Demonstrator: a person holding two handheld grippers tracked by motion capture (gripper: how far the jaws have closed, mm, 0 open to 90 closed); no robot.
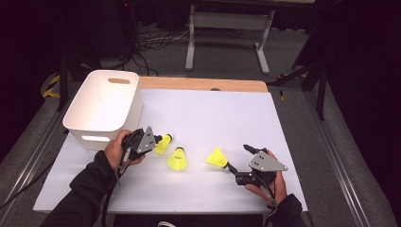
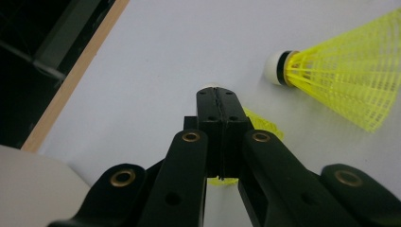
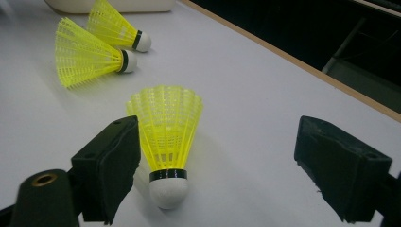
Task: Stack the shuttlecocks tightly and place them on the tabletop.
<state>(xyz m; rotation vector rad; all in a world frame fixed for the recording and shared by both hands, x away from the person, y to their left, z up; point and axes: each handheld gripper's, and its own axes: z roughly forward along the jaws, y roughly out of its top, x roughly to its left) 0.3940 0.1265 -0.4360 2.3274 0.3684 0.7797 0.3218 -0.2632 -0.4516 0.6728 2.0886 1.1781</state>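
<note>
Three yellow shuttlecocks with white corks are on the white table top [image 1: 222,113]. My left gripper [image 1: 156,142] [image 2: 218,97] is shut on the left shuttlecock [image 1: 163,144]; its mesh skirt [image 2: 262,124] pokes out beside the closed jaws. The middle shuttlecock [image 1: 178,160] [image 2: 340,80] lies free just to the right. My right gripper [image 1: 240,158] [image 3: 217,156] stands open around the right shuttlecock [image 1: 217,157] [image 3: 168,137], which lies with its cork toward the gripper, close to the left jaw and apart from the right one.
A white plastic bin [image 1: 104,106] with handle slots stands at the table's left, right behind my left hand. The table's wooden edge [image 1: 203,84] shows at the back. Farther off in the right gripper view lie the two other shuttlecocks [image 3: 90,54] [image 3: 116,30].
</note>
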